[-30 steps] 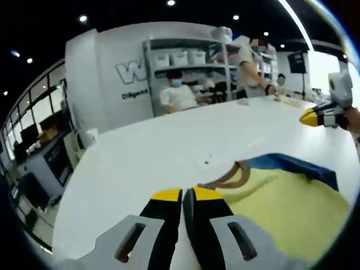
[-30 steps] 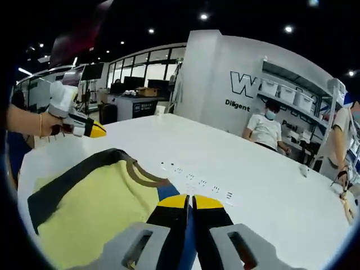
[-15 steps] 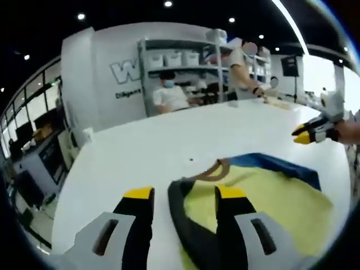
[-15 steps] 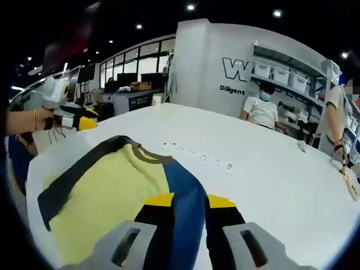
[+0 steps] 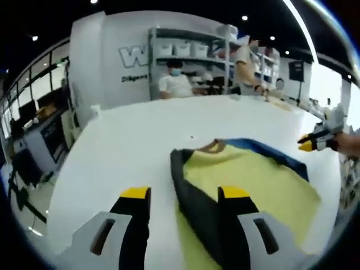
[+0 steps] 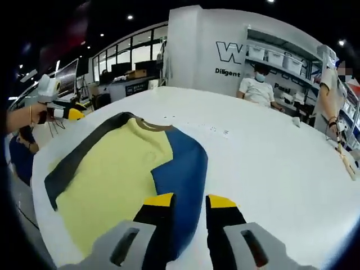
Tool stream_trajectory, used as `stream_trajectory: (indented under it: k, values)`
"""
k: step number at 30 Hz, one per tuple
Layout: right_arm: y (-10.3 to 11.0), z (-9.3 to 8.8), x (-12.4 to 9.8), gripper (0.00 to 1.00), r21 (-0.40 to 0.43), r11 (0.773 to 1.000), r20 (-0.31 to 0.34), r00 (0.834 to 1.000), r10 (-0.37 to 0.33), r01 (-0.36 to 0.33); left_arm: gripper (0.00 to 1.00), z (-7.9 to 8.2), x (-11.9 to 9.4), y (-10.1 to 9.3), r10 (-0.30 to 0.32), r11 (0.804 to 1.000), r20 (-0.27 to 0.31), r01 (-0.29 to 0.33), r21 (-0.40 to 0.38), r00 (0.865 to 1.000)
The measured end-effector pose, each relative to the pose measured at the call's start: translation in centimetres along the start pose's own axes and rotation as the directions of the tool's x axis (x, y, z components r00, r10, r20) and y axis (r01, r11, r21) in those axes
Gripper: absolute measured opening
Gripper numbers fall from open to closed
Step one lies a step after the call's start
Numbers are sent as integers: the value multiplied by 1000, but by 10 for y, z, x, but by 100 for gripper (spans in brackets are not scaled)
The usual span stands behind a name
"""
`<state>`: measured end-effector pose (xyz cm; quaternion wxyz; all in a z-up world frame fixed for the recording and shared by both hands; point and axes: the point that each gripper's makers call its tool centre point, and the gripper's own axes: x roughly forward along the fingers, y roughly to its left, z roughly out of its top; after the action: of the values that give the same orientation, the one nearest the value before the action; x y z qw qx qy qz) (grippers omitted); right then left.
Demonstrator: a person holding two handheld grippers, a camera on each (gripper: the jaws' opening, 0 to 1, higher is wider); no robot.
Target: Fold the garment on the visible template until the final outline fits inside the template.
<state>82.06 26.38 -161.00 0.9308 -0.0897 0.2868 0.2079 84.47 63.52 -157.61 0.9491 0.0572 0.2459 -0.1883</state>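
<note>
Left gripper view, table: large white table (image 5: 129, 140) takes up most of the foreground; also seen in the right gripper view (image 6: 270, 163).
Room: white wall with dark lettering (image 6: 230, 53), shelving with bins (image 5: 185, 50), glazed partitions and dark ceiling with spot lights.
Garment: yellow garment (image 6: 112, 174) lies flat on the table, folded, with a black sleeve (image 6: 79, 160) along one edge, a blue panel (image 6: 180, 169) along the other, and a brown collar (image 6: 149, 126) at the far end. In the left gripper view the same garment (image 5: 253, 185) lies to the right, black band nearest.
Template: cannot tell its outline; a row of small dark marks (image 6: 216, 130) lies on the table beyond the collar.
People: one seated in white by the shelves (image 5: 174, 84), one standing near the table's far edge (image 6: 329, 95).
Left gripper: (image 5: 184, 194) jaws wide apart, holding nothing, right jaw over the black band.
Right gripper: (image 6: 188, 199) jaws apart, holding nothing, straddling the blue edge's near end.
</note>
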Motion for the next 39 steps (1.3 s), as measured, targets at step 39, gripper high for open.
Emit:
stream_trajectory:
  k: [39]
  values:
    - [13,-56,-23,18,127,992,-99,995,20,-7,46,-92,-55,-129,-226,974,-191,218,-62,955]
